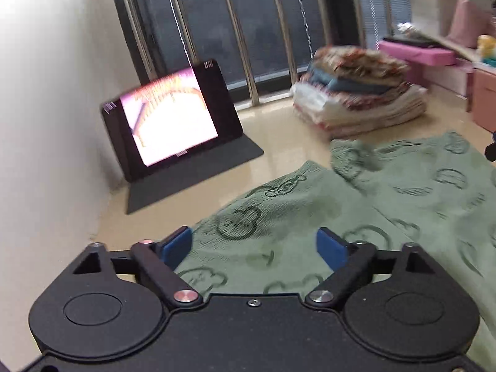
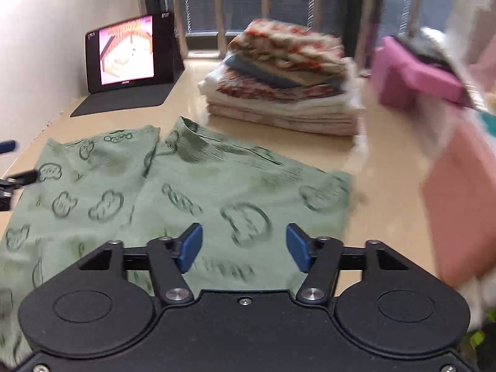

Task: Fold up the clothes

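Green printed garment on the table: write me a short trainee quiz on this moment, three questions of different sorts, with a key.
1. True or false: the right gripper is clamped on the green garment.
2. Multiple choice: what stands directly behind the garment, toward the window? A) a stack of folded clothes B) a laundry basket C) a kettle
3. Fill in: the lit tablet is propped against the ____ at the table's far left corner.

Key
1. False: its jaws stand open over the cloth, with nothing pinched; the left gripper is open too.
2. A: the stack of folded clothes.
3. wall.
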The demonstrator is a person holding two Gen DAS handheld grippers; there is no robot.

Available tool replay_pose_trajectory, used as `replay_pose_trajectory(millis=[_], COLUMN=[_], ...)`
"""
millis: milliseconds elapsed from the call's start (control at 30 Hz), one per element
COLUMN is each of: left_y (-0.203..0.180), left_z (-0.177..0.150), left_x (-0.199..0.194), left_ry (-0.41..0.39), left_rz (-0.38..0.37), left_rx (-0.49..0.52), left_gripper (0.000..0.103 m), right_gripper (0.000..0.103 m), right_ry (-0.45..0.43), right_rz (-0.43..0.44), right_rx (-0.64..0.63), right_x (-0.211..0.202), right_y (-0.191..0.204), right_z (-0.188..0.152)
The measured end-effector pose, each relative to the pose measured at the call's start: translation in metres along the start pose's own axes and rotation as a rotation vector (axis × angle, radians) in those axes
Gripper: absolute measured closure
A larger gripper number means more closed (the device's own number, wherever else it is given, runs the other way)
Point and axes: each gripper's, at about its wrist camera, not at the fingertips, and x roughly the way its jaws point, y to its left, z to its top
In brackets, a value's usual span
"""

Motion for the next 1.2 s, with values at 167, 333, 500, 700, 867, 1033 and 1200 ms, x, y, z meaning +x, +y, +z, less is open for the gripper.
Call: replay_pose_trajectory(millis=[167,333,500,700,867,1033,1200], left_y=[0.001,0.034,0.066,0.082,0.073,0.046,0.049], left_z=[-0.016,-0.039,-0.053,-0.054,-0.076,-0.115,-0.138], left_x=[0.057,0.070,0.069,0.043,-0.025,-0.066,-0.072], left_ry=[0.092,0.075,0.061,0.028,-0.031,0.054,0.094], left_rz=[0.000,-0.028,0.002,0.064,-0.031,-0.031,-0.020], left_rx=[0.018,-0.094,-0.184,-0.257,-0.208,-0.075,-0.122], left_gripper=[0.034,0.032,0.030,0.026,0.008,0.010,0.016], right_gripper=[0.044,0.045,0.039,0.038,0.026,0.026,0.027], right_ry=[0.027,0.058,0.000,0.000,-0.005,0.007,0.037], right_rz=[-0.006,-0.061,-0.076,-0.048,0.154,0.171,0.172], right_rx=[-0.079,-0.090,0.037,0.101,0.060,-0.072,-0.111], right_x=[0.059,0.104,0.113,0.085,0.012,-0.046,-0.072], right_y=[0.030,0.014,-0.029,-0.040,-0.022,0.007,0.026], right_z=[0.022,0.015,0.005,-0.002,-0.048,-0.123,-0.183])
